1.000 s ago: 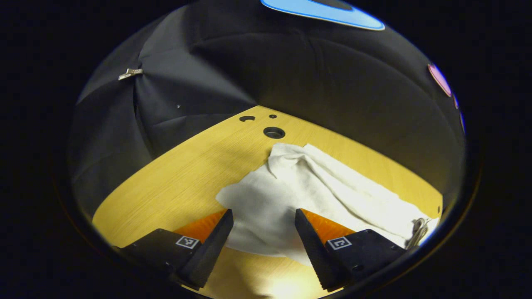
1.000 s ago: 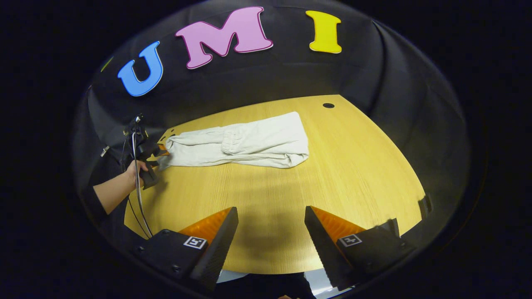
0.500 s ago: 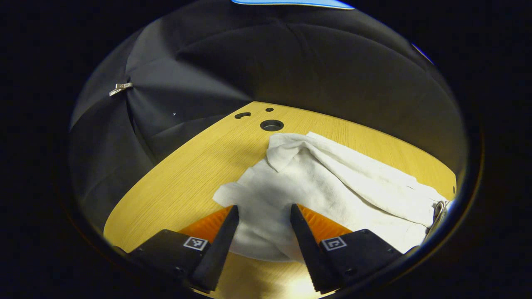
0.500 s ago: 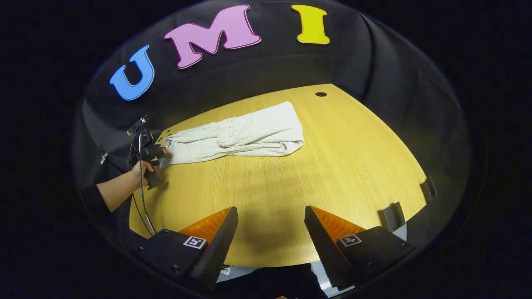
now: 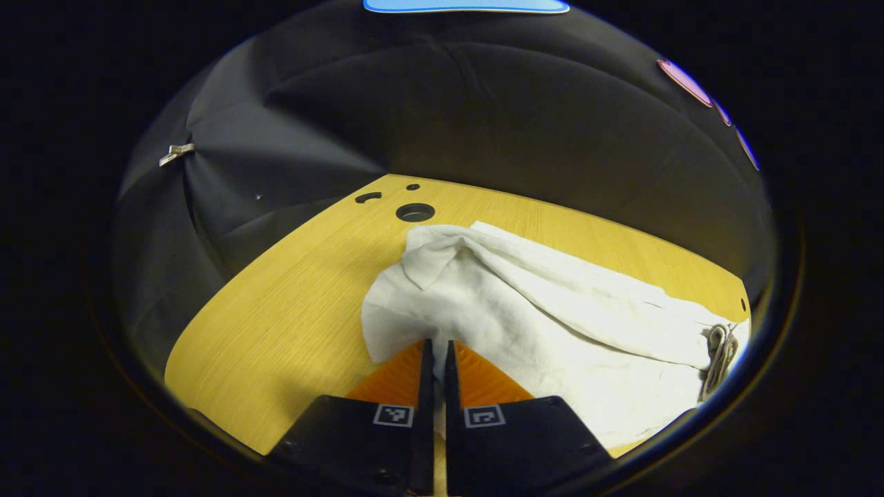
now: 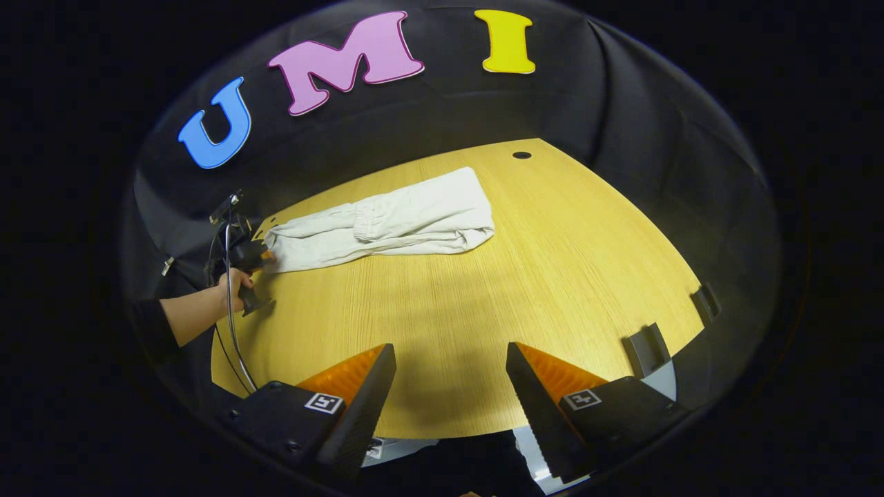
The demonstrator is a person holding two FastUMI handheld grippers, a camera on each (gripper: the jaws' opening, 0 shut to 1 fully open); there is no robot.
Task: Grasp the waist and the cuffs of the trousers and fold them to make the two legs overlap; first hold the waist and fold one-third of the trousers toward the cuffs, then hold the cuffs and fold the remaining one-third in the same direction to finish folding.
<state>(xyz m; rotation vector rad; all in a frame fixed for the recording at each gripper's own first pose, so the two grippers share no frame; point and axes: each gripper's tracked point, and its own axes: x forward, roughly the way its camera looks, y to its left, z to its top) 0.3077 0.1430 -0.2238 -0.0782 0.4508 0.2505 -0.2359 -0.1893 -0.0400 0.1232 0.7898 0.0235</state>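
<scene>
Table (image 6: 483, 304): wooden, holes near its far edge.
Trousers (image 6: 387, 221): pale, lying lengthwise at the table's far left in the right gripper view, waist folded over the legs.
Left gripper (image 5: 434, 352): fingers pinched together on the trousers' cuff edge, held by a hand (image 6: 235, 284).
Right gripper (image 6: 449, 359): jaws wide apart, over bare table, well apart from the trousers.
</scene>
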